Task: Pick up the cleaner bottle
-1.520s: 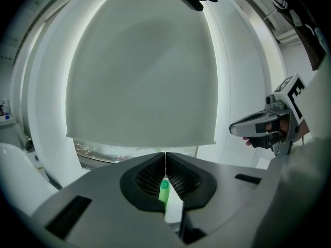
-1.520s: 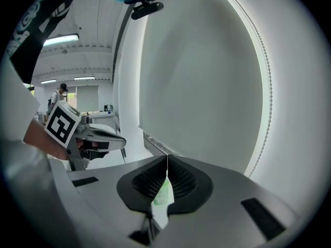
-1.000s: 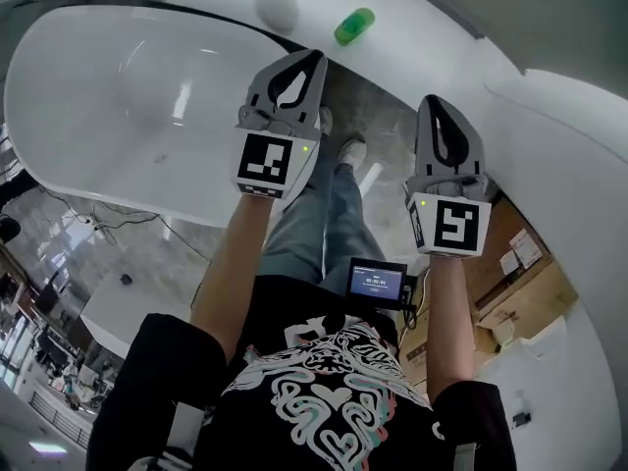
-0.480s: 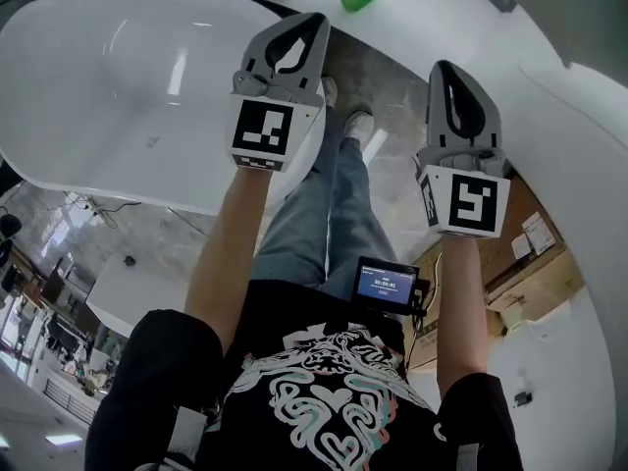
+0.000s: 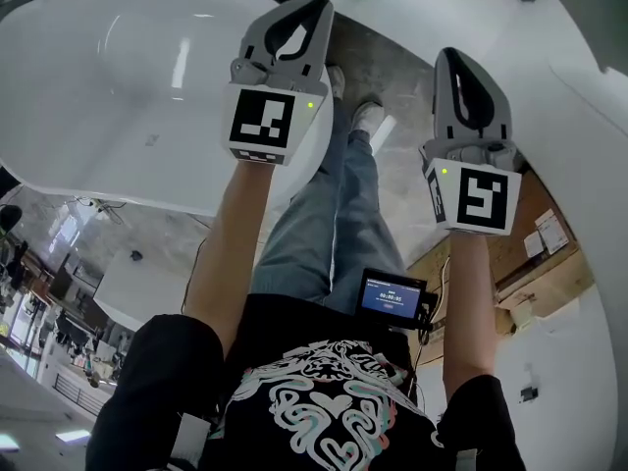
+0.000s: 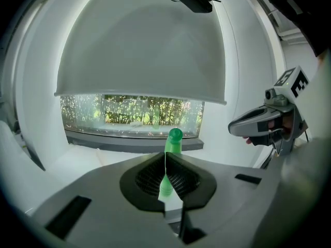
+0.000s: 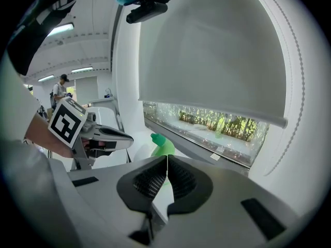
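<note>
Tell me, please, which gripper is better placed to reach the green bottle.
Left, probably: the green bottle stands straight ahead of the left gripper but left of the right gripper's line.

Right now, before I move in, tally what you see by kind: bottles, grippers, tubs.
bottle, green: 1
Grippers, both shut and empty: 2 (left gripper, right gripper)
tub, white: 1
Total: 4
</note>
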`<state>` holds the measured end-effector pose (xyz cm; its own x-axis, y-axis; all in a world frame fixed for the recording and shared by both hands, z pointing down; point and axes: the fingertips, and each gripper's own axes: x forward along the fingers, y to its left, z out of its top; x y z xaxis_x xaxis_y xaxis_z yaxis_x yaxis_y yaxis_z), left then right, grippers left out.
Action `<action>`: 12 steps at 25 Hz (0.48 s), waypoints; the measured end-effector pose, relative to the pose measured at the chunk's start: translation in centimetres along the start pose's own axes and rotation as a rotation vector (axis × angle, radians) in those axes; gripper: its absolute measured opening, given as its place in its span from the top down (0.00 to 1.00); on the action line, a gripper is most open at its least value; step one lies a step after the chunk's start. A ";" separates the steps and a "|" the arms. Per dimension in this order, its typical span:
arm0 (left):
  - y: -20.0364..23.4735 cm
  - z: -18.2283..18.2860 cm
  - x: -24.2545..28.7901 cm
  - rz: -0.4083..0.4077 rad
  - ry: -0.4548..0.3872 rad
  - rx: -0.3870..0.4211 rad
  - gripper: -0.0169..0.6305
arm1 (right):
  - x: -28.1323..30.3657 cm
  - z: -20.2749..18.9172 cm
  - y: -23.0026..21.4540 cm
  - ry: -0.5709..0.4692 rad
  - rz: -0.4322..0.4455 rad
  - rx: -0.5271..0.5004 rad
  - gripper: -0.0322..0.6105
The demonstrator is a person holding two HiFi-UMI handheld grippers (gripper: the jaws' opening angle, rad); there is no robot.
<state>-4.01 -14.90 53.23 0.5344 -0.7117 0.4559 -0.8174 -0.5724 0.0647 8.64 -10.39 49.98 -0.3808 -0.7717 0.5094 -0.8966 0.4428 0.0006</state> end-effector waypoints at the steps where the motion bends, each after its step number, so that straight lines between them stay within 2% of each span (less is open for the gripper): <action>1: 0.0 -0.2 0.2 -0.003 0.000 0.002 0.95 | 0.1 -0.2 0.0 0.001 -0.002 0.002 0.91; 12: -0.5 -2.7 3.2 -0.043 0.028 0.078 0.95 | 2.1 -2.2 -1.6 0.007 -0.034 0.028 0.91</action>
<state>-2.51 -15.82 57.07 0.5612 -0.6748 0.4792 -0.7742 -0.6328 0.0155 9.81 -11.70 52.94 -0.3486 -0.7828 0.5154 -0.9149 0.4037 -0.0058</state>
